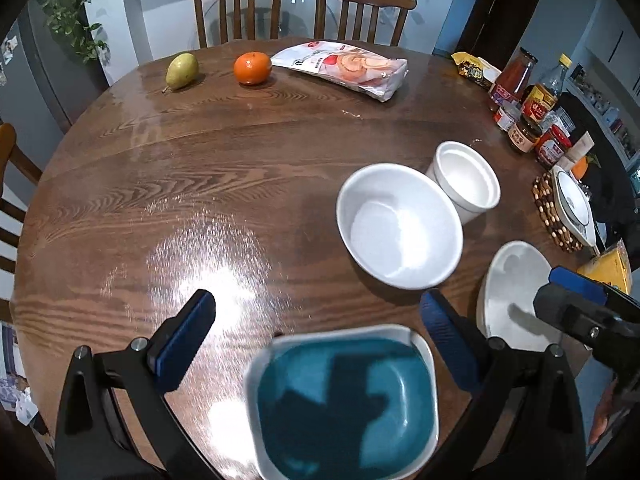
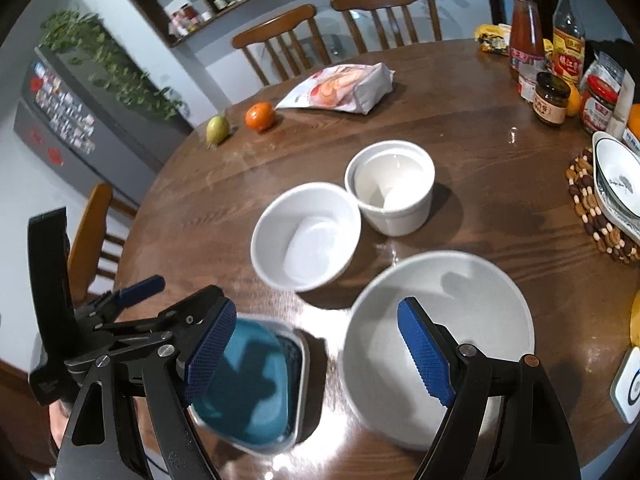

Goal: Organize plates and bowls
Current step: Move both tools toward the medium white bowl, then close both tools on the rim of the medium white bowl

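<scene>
near the table's point(image 1: 200, 184) front edge my left gripper point(image 1: 316, 334) and right gripper point(image 2: 316, 350) both stand spread and empty, over the teal dish point(image 1: 344, 408) and white plate point(image 2: 472, 312); two white bowls point(image 2: 306, 236) sit mid-table, touching.

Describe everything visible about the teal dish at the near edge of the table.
The teal dish is a rounded-rectangle bowl with a glossy teal inside and a pale, whitish rim and outer wall; it looks ceramic. It appears empty, apart from dark shadows across its inside. It sits upright on the wooden table, near its front edge, apart from the white bowls. The open left gripper hangs above it; no contact shows. Motion blur softens its outline.
</scene>
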`<state>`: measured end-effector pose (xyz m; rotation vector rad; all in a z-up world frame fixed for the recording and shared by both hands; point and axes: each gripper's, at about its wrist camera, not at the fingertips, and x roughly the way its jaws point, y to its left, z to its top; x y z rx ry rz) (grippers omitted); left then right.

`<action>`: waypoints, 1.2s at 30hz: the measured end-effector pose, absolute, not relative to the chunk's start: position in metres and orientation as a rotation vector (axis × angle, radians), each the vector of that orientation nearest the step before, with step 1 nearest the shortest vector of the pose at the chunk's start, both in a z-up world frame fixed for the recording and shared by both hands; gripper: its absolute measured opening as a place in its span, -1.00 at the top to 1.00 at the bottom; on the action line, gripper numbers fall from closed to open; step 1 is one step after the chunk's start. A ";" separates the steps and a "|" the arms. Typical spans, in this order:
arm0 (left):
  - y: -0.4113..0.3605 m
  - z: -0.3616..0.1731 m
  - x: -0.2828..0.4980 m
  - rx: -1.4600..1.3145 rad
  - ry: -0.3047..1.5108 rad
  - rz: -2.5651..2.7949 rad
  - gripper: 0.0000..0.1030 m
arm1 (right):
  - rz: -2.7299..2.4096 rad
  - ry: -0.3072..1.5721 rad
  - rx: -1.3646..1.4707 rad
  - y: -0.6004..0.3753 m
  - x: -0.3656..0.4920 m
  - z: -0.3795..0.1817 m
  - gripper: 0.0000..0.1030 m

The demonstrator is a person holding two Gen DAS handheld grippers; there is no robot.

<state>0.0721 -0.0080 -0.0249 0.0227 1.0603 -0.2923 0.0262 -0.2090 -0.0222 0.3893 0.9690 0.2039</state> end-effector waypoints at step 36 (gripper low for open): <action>-0.023 -0.071 0.148 0.016 1.162 -0.438 -0.62 | 0.126 1.139 0.446 -0.201 0.116 -0.070 -0.05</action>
